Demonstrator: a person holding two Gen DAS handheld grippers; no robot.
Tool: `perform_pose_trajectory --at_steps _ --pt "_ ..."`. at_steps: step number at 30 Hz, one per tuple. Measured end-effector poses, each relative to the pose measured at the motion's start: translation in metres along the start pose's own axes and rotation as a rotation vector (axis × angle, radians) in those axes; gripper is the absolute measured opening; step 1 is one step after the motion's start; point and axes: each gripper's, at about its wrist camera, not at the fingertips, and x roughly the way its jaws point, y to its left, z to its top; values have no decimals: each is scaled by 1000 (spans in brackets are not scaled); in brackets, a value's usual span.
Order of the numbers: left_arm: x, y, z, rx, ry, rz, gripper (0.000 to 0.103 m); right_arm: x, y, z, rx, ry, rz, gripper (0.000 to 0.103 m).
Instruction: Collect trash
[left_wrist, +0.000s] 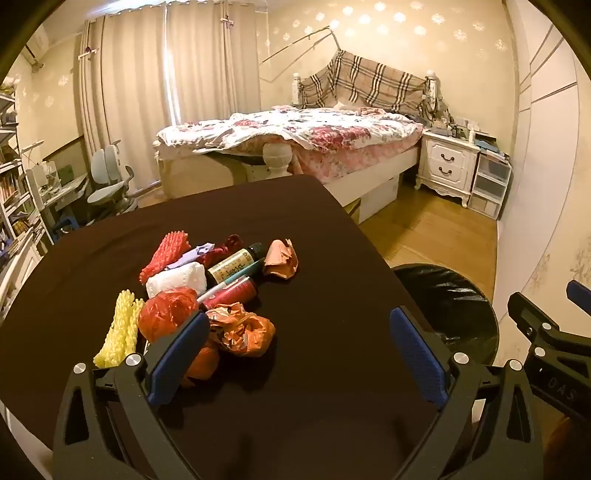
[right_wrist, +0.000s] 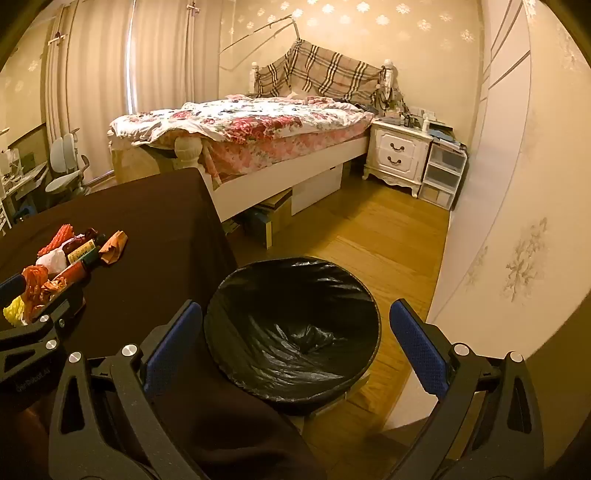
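A pile of trash lies on the dark brown table: an orange plastic bag, a red crumpled bag, yellow foam netting, red foam netting, a white tissue wad, a dark bottle, a red tube and crumpled pink paper. My left gripper is open above the table, its left finger beside the orange bag. My right gripper is open and empty above the black-lined bin. The bin also shows in the left wrist view.
The bin stands on the wooden floor at the table's right edge. A bed and a white nightstand are behind. A wall is close on the right. Chairs and shelves are at the left.
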Motion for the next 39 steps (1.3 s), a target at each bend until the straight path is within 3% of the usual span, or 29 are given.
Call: perform_pose_trajectory --at_steps 15,39 --pt "0 2 -11 -15 14 -5 97 1 -1 -2 3 12 1 99" --pt "2 5 -3 -29 25 -11 97 2 -5 -3 7 17 0 99"
